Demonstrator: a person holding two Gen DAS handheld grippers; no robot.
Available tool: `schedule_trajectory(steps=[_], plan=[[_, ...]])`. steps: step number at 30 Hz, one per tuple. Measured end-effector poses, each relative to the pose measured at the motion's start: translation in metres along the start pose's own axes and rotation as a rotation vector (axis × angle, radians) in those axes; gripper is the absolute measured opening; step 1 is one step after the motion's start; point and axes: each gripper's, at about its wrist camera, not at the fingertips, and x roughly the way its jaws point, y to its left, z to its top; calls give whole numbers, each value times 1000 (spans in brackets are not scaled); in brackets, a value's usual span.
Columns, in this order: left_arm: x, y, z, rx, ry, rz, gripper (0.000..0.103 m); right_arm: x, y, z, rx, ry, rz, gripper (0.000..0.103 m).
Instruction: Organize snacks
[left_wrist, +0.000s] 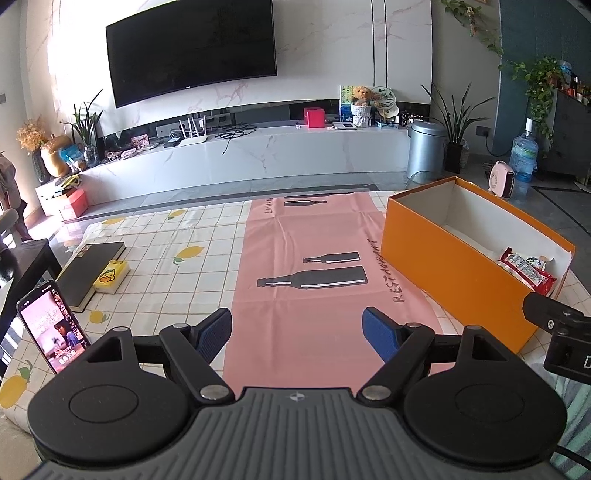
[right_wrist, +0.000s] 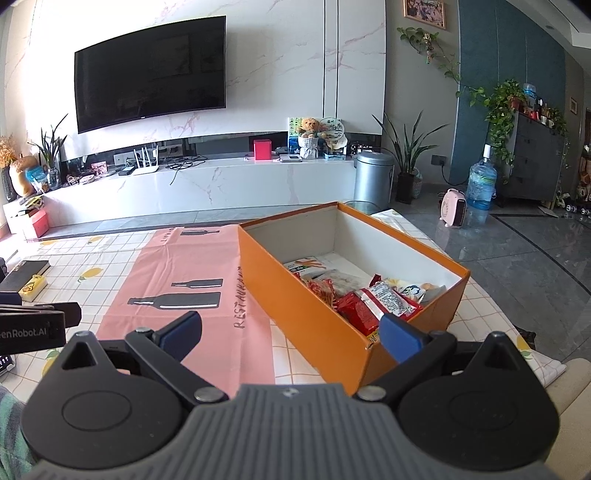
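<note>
Both grippers hovering empty, snacks sitting in the box.
Left black gripper is holding its blue pads wide apart over the pink paper mat; right black gripper is gaping beside the orange cardboard box, where red snack packets are lying.

left gripper | black arms | blue fingers | grey ribbed body

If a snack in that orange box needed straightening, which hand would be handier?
Probably the right. The right hand-held gripper hangs open at the near corner of the orange box, beside the red snack packets. The left hand-held gripper, also open, sits over the pink mat.
</note>
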Motion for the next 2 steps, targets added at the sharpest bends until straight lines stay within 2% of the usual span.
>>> schedule_trajectory(steps=[2], plan=[[0, 1, 0, -2, 0, -5, 94, 0, 2, 0, -2, 3, -3, 99]])
